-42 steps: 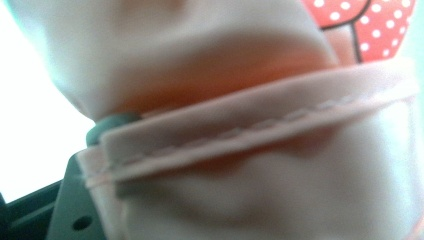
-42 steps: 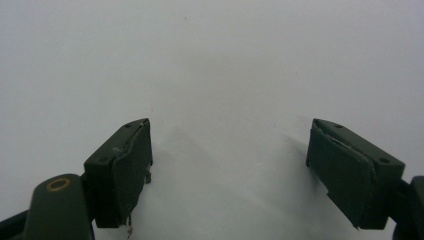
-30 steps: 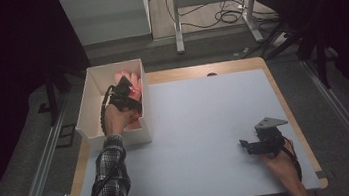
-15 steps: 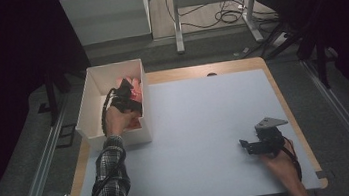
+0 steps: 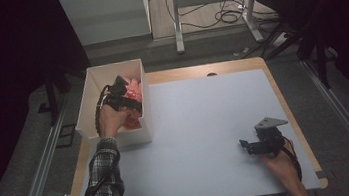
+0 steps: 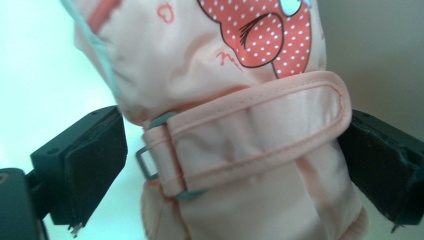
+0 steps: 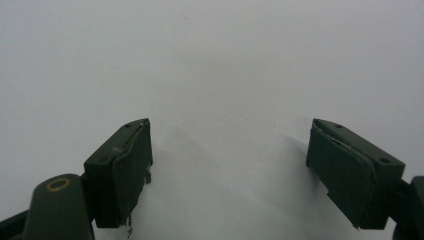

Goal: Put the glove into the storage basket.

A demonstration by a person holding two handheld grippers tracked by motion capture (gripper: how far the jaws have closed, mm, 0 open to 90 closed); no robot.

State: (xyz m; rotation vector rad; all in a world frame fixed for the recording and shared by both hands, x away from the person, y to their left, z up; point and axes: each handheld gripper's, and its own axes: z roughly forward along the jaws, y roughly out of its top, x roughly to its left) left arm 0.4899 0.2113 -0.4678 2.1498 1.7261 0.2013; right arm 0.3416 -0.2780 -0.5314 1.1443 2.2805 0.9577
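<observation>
White box point(image 5: 88, 106) walls surround our left claw point(image 6: 235, 150), just spread around the pink mitten point(image 6: 240, 100) strap, pads clear; right claw point(image 7: 230, 170) gapes empty.

Left gripper point(image 5: 121, 95) reaches forward, jaws just opening wide — right gripper point(image 5: 255, 146) rests low, jaws apart.
</observation>
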